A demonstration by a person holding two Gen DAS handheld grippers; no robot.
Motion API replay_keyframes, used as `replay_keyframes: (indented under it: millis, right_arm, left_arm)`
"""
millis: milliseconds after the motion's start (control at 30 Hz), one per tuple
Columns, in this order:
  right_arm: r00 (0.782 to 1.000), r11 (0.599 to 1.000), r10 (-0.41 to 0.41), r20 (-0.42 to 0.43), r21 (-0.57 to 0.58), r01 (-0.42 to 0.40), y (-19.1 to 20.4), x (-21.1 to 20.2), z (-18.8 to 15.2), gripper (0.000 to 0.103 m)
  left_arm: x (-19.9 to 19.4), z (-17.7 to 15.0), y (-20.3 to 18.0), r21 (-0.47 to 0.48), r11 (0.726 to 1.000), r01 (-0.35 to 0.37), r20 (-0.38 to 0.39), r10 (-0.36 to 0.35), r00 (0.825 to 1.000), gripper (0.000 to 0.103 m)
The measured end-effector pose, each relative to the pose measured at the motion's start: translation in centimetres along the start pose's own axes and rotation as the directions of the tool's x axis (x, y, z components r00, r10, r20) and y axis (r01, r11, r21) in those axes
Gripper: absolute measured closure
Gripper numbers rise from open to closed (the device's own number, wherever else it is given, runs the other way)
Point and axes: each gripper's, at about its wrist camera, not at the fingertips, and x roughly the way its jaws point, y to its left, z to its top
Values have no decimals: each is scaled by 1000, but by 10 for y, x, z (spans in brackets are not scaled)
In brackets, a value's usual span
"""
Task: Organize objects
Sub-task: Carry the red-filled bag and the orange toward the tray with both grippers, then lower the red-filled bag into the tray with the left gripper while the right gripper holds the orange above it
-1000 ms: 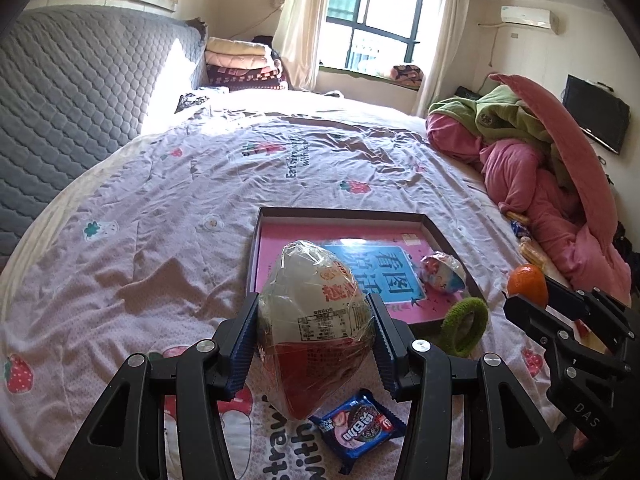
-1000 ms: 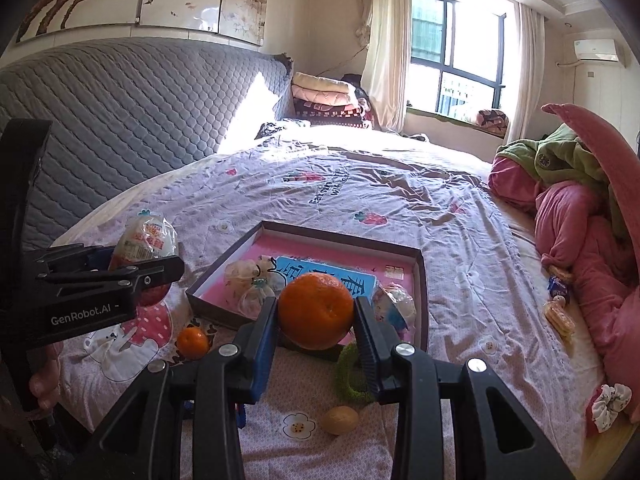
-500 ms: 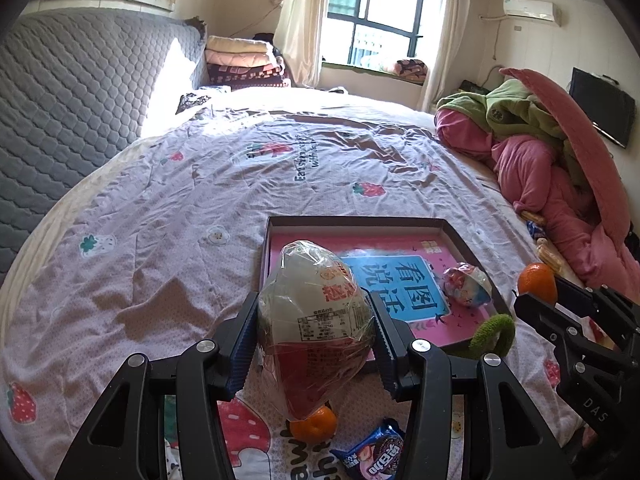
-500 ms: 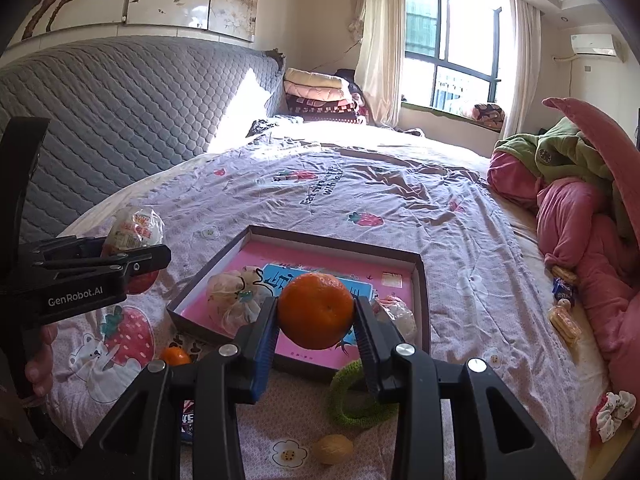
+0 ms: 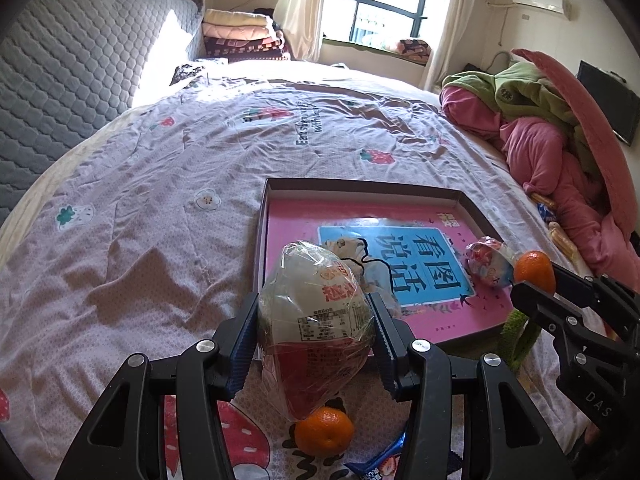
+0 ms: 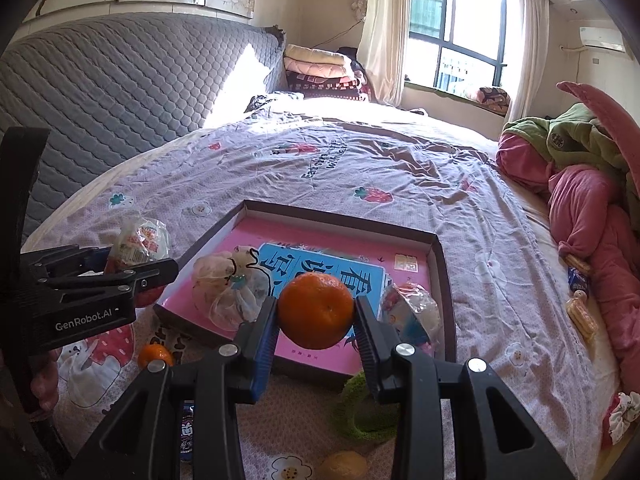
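Holding two items over the bed, tray just ahead

Your left gripper (image 5: 314, 334) has its fingers (image 5: 244, 344) clamped on a clear plastic-wrapped snack bag w/ white top and red bottom (image 5: 316, 320); the bag sits upright between the pads, above the near-left corner of the shallow brown cardboard tray w/ pink printed floor (image 5: 360, 186). Your right gripper (image 6: 316, 322) has its fingers closed on a round orange mandarin (image 6: 316, 310), held above the tray's near edge.

Inside the tray: a crinkled clear plastic bag tied w/ a black cord (image 6: 228, 288) at the near-left, and a small colourful wrapped snack (image 6: 408, 312) at the near-right, just beside the held mandarin in the right wrist view.

On the strawberry-print bedsheet (image 5: 160, 208), near side of the tray: a second, smaller orange mandarin (image 5: 324, 430) right under the snack bag, a blue snack packet (image 5: 380, 462) beside it, a fuzzy green ring (image 6: 360, 408) near the tray's near-right corner, and a yellowish round item (image 6: 344, 466), low in the right wrist view, too cut off to ID.

Pink and green bedding heap (image 6: 592, 184) lies along the right side of the bed, well apart from the tray.
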Motion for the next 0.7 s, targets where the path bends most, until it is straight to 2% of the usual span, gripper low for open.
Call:
replay_keyframes:
  millis: [700]
  right_arm:
    - [997, 1000, 15, -72, -15, -16, 5, 44, -1, 65]
  left_arm:
    - [42, -2, -1, 2, 1000, 5, -58, -4, 998, 50]
